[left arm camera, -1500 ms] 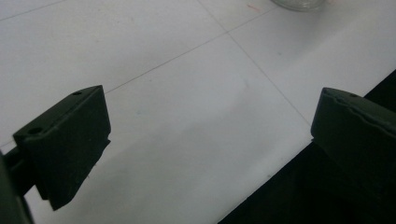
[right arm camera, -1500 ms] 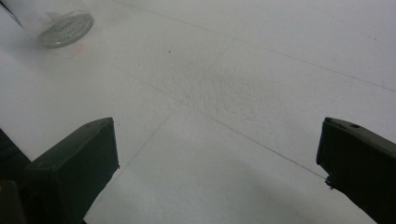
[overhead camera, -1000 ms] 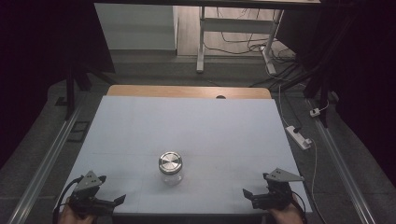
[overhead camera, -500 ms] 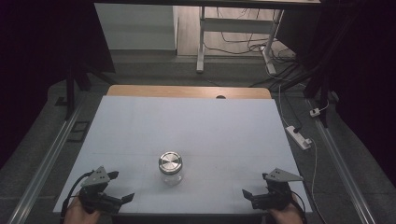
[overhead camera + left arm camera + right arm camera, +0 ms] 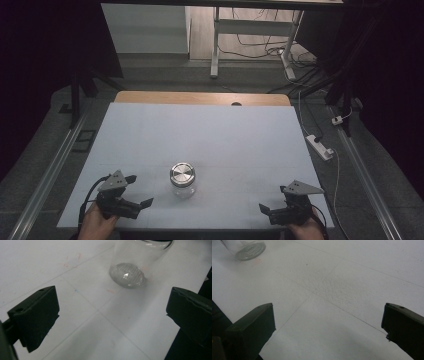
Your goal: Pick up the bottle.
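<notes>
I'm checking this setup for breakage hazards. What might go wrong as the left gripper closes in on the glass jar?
The jar is clear glass standing free on the smooth table, so a nudge from one jaw of the open left gripper might slide or tip it. The right gripper sits well apart, too far to steady it.

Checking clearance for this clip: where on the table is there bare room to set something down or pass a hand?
Nearly everywhere. The table lies bare from the jar to its far edge, and between jar and right claw. The tightest spot is between the jar and the left claw, which is close but apart.
</notes>
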Motion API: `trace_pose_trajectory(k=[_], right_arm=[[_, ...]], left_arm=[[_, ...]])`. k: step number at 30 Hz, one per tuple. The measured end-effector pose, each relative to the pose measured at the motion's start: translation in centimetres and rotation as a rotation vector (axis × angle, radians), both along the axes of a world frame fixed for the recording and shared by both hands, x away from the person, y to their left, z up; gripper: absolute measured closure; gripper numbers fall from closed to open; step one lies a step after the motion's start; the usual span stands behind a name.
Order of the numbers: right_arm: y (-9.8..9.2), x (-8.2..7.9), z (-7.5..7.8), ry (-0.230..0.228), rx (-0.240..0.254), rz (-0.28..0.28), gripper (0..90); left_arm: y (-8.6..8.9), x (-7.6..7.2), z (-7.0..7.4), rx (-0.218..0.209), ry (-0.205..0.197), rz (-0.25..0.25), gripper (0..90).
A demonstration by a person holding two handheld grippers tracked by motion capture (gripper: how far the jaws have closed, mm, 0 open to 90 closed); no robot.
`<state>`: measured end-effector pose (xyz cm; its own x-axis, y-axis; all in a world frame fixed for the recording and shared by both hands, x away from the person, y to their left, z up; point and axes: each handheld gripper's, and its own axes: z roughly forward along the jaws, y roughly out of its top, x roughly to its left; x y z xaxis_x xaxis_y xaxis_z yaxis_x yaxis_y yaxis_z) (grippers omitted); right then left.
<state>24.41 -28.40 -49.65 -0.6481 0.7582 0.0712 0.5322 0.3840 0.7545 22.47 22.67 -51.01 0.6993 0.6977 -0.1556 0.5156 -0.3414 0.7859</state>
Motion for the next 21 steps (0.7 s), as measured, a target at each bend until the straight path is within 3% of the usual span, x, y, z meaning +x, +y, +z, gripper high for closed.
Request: trace_pose_trajectory(k=[15, 21], right_arm=[[0.0, 0.0, 0.0, 0.001, 0.0, 0.004, 0.0], [0.0, 0.0, 0.0, 0.001, -0.001, 0.006, 0.0]], left_arm=[[-3.6, 2.5, 0.3, 0.026, 0.007, -0.087, 0.0], [-5.1, 3.5, 0.2, 0.052, -0.008, -0.115, 0.0]])
